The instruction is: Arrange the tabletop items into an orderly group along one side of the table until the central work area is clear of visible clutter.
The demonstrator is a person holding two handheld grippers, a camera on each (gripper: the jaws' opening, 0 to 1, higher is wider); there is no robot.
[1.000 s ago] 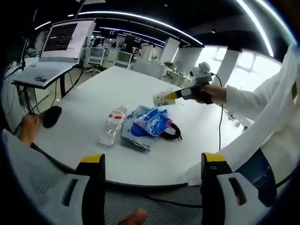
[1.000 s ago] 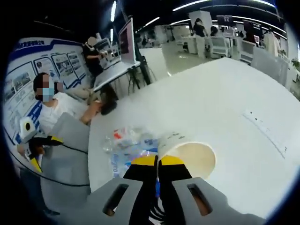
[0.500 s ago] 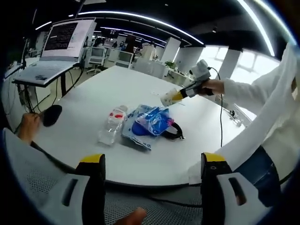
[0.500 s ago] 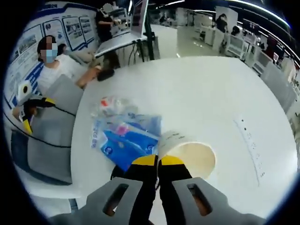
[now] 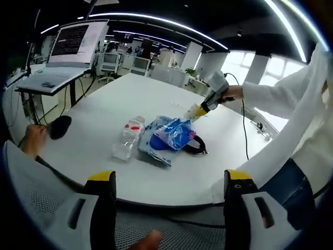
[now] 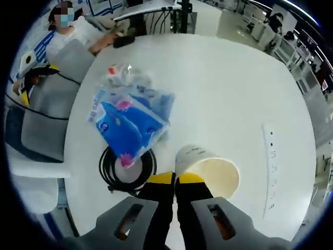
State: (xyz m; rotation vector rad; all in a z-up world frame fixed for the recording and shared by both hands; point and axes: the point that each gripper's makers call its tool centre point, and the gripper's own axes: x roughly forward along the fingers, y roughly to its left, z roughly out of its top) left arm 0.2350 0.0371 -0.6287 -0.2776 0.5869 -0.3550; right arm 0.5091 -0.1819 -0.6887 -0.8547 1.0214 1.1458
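Paper cup (image 6: 208,169) is carried above the white counter (image 6: 229,88), gripped by its rim, with the open mouth facing the right gripper view and the long axis running away from the lens, out along the jaws. The cup is smooth and cream inside, with small print on its outer wall. The right gripper (image 6: 176,179) is seen with its yellow-tipped jaws pressed together on the cup's rim; in the left gripper view the same gripper (image 5: 200,109) is held out over the pile from the right, cup (image 5: 189,113) at its tip.

On the counter below, a crinkled blue-and-white plastic packet (image 6: 130,120) lies flat, its lower corner overlapping a coil of black cable (image 6: 124,169). A clear plastic bottle (image 5: 128,137) with a red-and-white label lies on its side just beside the packet, its long axis pointing roughly away from the left gripper view. A white power strip (image 6: 270,169) is set flush in the counter, well apart from the pile.

The left gripper (image 5: 165,179) is held at the near edge of the counter, jaws wide apart and touching nothing.
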